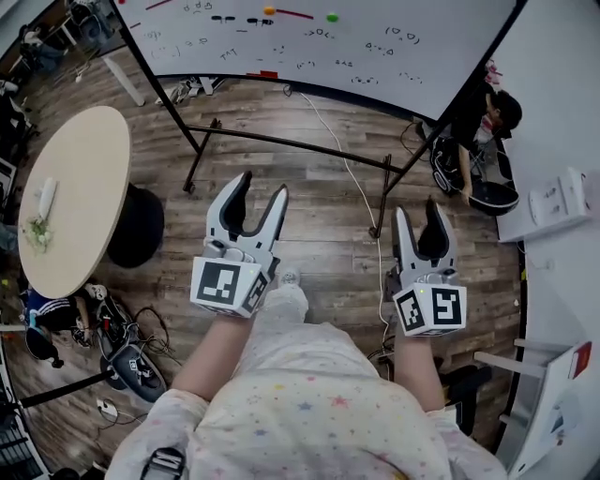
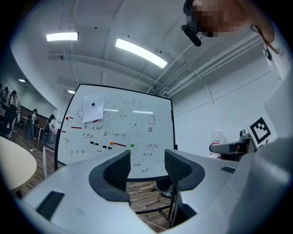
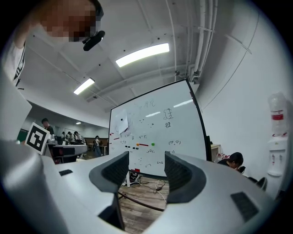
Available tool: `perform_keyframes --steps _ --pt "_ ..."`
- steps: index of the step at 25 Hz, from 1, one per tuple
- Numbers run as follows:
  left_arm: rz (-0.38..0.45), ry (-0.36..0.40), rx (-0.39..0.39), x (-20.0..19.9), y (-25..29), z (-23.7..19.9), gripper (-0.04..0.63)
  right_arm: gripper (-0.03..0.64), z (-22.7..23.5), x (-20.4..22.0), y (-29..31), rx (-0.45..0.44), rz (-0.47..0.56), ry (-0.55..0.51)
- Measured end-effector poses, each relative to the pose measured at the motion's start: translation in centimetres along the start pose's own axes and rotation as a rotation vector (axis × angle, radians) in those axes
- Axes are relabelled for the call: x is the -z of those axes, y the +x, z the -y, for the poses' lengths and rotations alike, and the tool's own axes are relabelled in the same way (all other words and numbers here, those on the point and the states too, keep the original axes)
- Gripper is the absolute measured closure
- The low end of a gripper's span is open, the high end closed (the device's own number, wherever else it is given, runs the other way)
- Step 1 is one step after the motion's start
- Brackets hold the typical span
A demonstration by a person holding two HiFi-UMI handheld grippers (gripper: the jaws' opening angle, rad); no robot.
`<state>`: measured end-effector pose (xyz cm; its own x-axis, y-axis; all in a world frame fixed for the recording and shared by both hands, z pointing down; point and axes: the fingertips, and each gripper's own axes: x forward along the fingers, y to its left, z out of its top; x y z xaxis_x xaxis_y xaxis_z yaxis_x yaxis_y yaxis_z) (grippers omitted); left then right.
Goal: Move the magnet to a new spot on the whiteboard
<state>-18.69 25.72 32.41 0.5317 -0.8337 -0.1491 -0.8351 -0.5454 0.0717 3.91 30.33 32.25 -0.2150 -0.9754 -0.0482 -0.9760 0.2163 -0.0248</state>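
Facing one whiteboard [image 1: 375, 56]: two grippers [image 1: 263, 185] [image 1: 417, 208] agape.

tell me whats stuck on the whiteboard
On the whiteboard: a green magnet, an orange magnet, small black magnets, red strips, scribbles, and a paper sheet pinned by a dark magnet. Whatever is written under that sheet is covered.

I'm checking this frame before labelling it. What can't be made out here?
- Whiteboard: its top is cut off by the head view's upper edge.
- Its handwriting: too small to read in any view.
- Orange magnet and green magnet: tiny dots; which one is meant is unclear.
- Paper sheet on the board: content too small in the left gripper view.
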Motion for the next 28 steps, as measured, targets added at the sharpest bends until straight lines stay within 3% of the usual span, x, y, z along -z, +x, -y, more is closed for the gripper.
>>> perform_keyframes --steps 14,28 --pt "0.005 -0.007 0.093 0.2 10.6 -8.6 0.383 0.38 1.0 0.0 11.5 0.106 -0.003 0.003" --pt "-0.041 -0.022 0.053 2.6 16.2 -11.5 0.383 0.38 4.0 1.3 18.3 0.083 -0.02 0.021"
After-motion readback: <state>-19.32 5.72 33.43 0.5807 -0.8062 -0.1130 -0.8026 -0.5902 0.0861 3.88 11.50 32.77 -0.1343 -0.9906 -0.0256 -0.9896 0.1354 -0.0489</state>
